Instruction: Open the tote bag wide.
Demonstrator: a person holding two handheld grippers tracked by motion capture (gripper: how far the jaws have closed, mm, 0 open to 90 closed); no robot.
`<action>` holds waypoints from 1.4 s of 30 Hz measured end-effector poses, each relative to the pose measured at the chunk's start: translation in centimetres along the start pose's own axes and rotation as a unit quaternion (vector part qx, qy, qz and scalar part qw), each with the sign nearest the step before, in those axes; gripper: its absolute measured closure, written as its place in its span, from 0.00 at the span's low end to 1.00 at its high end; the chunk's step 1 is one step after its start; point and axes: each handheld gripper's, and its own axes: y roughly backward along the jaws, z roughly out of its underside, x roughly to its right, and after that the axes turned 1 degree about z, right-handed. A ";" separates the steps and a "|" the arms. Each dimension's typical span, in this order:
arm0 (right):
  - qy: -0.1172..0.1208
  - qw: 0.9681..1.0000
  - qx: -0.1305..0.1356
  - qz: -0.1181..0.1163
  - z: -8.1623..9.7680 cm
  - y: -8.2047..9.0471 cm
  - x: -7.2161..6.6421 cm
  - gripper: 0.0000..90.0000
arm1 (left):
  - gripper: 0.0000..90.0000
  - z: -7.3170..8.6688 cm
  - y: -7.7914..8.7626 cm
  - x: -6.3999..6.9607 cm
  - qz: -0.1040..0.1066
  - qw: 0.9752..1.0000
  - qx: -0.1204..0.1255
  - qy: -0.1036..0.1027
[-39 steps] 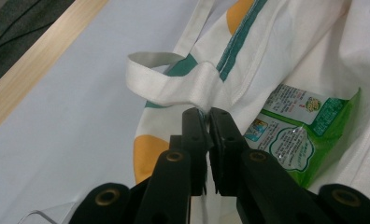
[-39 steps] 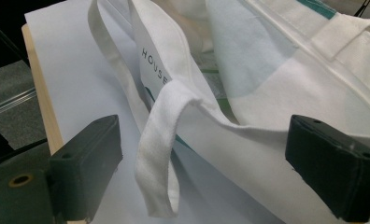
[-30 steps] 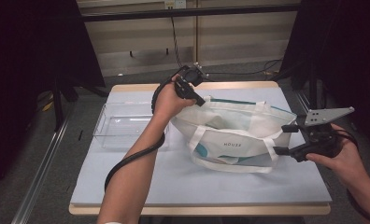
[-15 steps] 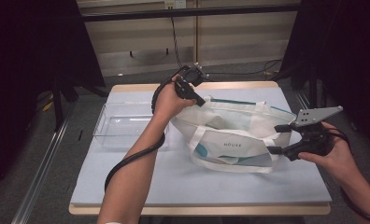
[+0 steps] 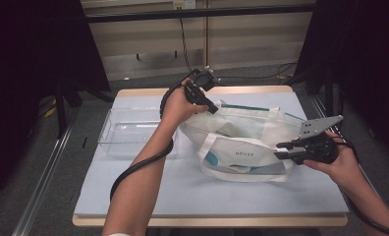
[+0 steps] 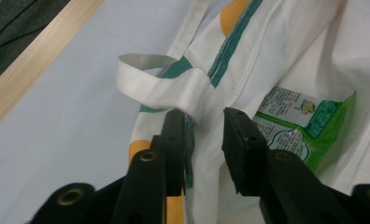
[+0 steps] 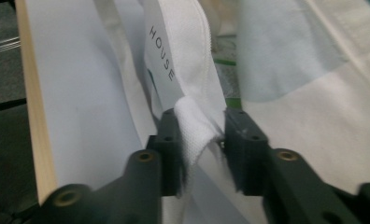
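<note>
A white tote bag (image 5: pixel 241 142) printed HOUSE lies open on the table. My left gripper (image 5: pixel 213 109) is at the bag's far left rim, shut on the rim beside a strap loop (image 6: pixel 160 84); in the left gripper view (image 6: pixel 204 114) the fabric fills the gap between the jaws. A green snack packet (image 6: pixel 309 126) lies inside the bag. My right gripper (image 5: pixel 281 151) is at the bag's right end, and the right gripper view (image 7: pixel 202 114) has bunched white rim fabric (image 7: pixel 197 126) pinched between its jaws.
A clear plastic tray (image 5: pixel 128 132) sits left of the bag. The pale blue table top (image 5: pixel 182 196) has a wooden edge (image 7: pixel 33 116) close to my right gripper. Dark floor and cables surround the table.
My right gripper has moved a little to the left with the bag's right end. The left gripper has held still at the far rim.
</note>
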 end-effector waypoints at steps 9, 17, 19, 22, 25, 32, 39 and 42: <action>0.010 1.000 -0.003 -0.009 0.5 0.0 -0.1 0.85 | 0.53 -0.7 -1.2 0.2 0.004 1.000 -0.005 -0.002; 0.013 1.000 0.000 -0.016 0.6 0.1 0.0 0.87 | 0.38 -0.8 -1.8 -0.1 0.009 1.000 0.001 0.004; 0.012 1.000 0.000 -0.016 0.5 0.1 0.0 0.87 | 0.39 -0.8 -1.8 0.0 0.011 1.000 -0.003 -0.004; 0.016 1.000 0.001 -0.013 0.4 0.1 -0.1 0.87 | 0.44 -0.9 -2.2 0.5 0.017 1.000 -0.017 -0.019; 0.016 1.000 0.002 -0.015 0.3 -0.1 -0.1 0.87 | 0.56 -0.7 -3.0 0.6 0.040 0.998 -0.034 -0.021; 0.010 1.000 0.007 -0.024 0.7 -0.3 -0.1 0.87 | 0.90 -0.5 -3.3 0.5 0.042 0.997 -0.049 -0.032; 0.018 0.999 -0.001 -0.043 0.8 -0.3 -0.5 0.88 | 0.91 -0.9 -2.7 0.2 0.019 0.999 -0.025 -0.024; 0.021 0.999 0.000 -0.049 1.2 -0.3 -0.7 0.88 | 0.91 -0.9 -2.8 -0.1 0.013 1.000 -0.018 -0.009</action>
